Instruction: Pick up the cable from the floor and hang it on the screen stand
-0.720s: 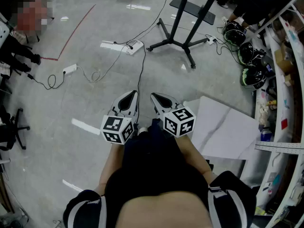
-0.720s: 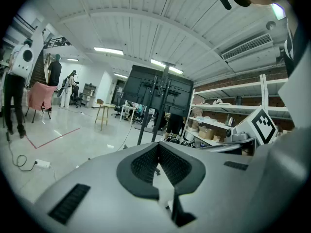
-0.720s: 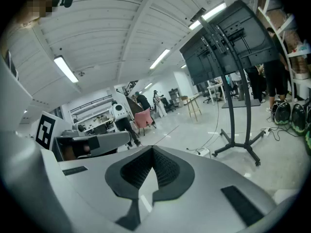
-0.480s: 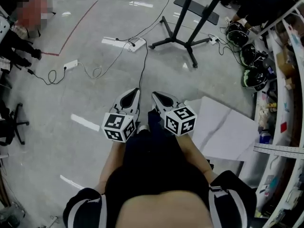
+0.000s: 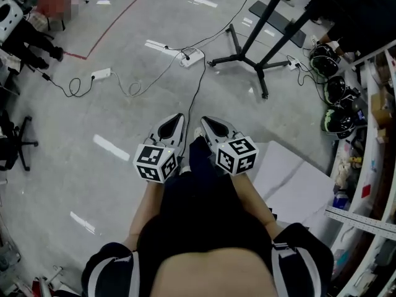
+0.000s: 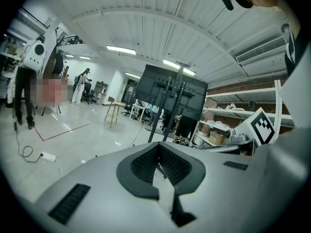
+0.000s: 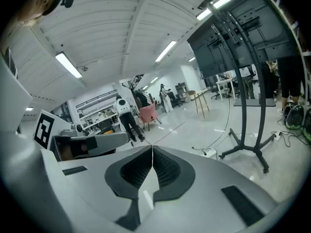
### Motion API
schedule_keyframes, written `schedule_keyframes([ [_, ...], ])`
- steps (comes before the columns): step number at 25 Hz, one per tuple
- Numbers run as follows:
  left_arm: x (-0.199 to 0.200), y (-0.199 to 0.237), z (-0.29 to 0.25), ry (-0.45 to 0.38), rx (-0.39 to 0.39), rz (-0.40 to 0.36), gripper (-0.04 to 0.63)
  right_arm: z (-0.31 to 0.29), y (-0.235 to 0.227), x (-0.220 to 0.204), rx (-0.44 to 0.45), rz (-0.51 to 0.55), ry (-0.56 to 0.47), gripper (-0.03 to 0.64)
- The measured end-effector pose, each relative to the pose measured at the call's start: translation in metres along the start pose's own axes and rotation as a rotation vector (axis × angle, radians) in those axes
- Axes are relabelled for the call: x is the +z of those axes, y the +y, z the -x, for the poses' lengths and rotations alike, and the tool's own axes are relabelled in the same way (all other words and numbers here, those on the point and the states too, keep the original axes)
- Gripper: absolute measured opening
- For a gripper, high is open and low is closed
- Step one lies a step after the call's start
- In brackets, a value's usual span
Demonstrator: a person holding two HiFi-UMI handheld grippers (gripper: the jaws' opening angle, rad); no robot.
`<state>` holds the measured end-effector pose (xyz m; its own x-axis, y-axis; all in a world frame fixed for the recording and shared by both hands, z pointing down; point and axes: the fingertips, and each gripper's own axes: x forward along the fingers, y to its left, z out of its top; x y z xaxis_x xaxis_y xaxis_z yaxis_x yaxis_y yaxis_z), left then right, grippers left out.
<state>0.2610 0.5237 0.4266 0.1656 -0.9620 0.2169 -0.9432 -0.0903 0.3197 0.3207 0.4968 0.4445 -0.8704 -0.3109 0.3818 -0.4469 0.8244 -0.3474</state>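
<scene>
On left claw (image 5: pixel 179 117), square-patterned marker cube (image 5: pixel 154 163)

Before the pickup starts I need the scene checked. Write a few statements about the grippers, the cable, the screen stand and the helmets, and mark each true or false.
1. The left gripper and the right gripper are both shut and hold nothing. True.
2. The black cable hangs on the screen stand. False: it lies on the floor, running from the white power strip toward the grippers.
3. The screen stand is ahead of the grippers, off to the right. True.
4. The helmets lie at the person's left. False: they are at the right, by the shelves.
</scene>
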Motion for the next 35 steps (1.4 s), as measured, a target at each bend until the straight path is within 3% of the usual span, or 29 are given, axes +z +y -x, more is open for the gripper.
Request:
schedule_keyframes([
  [9, 0.039, 0.041, -0.067, -0.017, 0.062, -0.011, 0.008, -0.053, -0.049, 0.053, 0.061, -0.024, -0.004, 0.023],
  [19, 0.077, 0.068, -0.147, -0.037, 0.095, -0.035, 0.008, -0.096, -0.108, 0.113, 0.099, 0.028, -0.042, 0.023],
  [35, 0.077, 0.075, -0.226, -0.021, 0.105, -0.017, 0.006, -0.132, -0.168, 0.129, 0.151, 0.070, -0.018, 0.024],
])
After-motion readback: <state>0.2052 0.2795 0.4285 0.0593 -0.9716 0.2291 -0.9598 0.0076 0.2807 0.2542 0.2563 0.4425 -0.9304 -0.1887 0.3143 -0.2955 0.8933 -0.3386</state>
